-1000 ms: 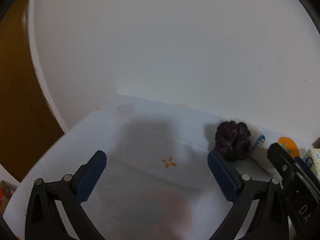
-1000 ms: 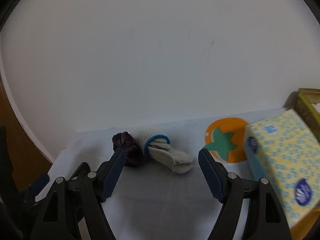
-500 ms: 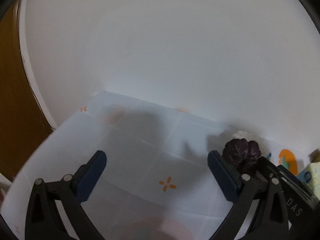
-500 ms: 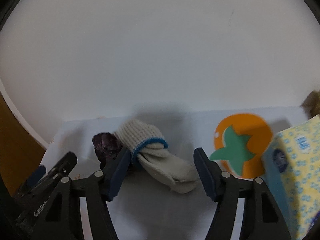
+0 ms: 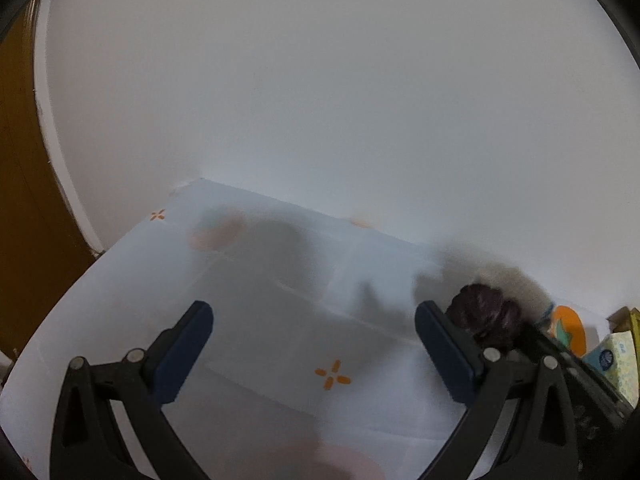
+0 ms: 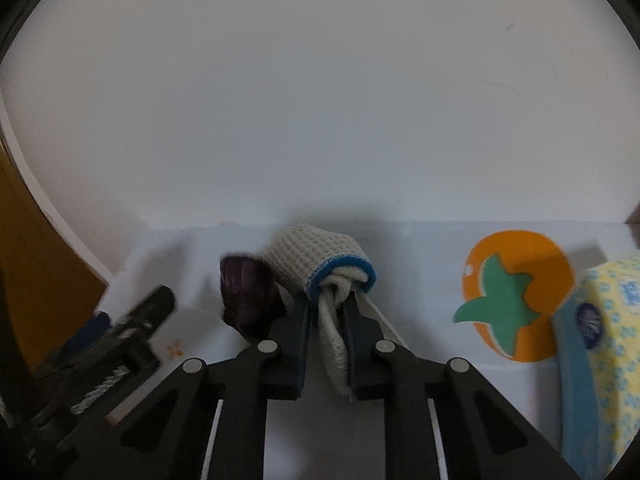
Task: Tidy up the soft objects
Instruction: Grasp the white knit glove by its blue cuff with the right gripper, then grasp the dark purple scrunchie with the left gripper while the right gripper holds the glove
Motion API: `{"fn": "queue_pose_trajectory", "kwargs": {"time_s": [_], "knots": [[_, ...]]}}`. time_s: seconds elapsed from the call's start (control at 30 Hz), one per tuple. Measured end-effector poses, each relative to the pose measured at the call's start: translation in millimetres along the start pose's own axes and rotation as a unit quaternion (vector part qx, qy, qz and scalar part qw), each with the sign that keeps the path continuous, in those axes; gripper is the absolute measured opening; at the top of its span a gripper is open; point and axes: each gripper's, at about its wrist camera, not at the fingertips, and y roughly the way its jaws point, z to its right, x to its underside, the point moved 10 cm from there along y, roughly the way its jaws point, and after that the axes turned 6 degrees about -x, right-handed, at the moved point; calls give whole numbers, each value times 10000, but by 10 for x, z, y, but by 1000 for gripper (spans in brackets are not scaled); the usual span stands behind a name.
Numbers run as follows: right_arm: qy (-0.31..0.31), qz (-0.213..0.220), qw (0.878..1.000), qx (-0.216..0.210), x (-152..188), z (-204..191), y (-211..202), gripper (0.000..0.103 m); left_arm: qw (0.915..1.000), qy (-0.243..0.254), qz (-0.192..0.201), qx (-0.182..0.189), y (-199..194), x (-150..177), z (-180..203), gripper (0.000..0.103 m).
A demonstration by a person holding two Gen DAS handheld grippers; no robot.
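Note:
A rolled white knit glove with a blue cuff (image 6: 320, 264) lies on the white cloth by the wall. My right gripper (image 6: 326, 312) is shut on the glove's loose white end, which is pinched between both pads. A dark purple scrunchie (image 6: 248, 300) rests just left of the glove, touching it. In the left wrist view the scrunchie (image 5: 486, 312) sits right beside my right fingertip, outside the jaws. My left gripper (image 5: 314, 320) stands open over bare cloth with nothing between its fingers. The left gripper's body (image 6: 120, 332) shows at the lower left of the right wrist view.
An orange persimmon-shaped coaster (image 6: 516, 292) lies right of the glove. A yellow and blue tissue box (image 6: 600, 344) stands at the far right. The white tablecloth (image 5: 280, 300) carries small orange marks. A white wall runs close behind; a brown surface (image 5: 24, 200) lies to the left.
The right gripper's jaws closed from wide apart onto the glove's loose end. Both grippers moved closer to the wall, and the scrunchie and glove now sit nearer in view.

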Motion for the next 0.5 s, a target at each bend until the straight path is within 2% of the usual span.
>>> {"fn": "queue_pose_trajectory", "kwargs": {"time_s": [0.13,0.4,0.5], "knots": [[78,511,9986,78,-20,37,-288,17,9994,107,131,298,-105,-13,131,102],[286,797,9955,417,81,143,-587,17,9940,398,97,1016,-276,14,569,102],[374,784,9952,442,75,169,-571,17,9937,821,288,701,-279,-9,755,102]]}}
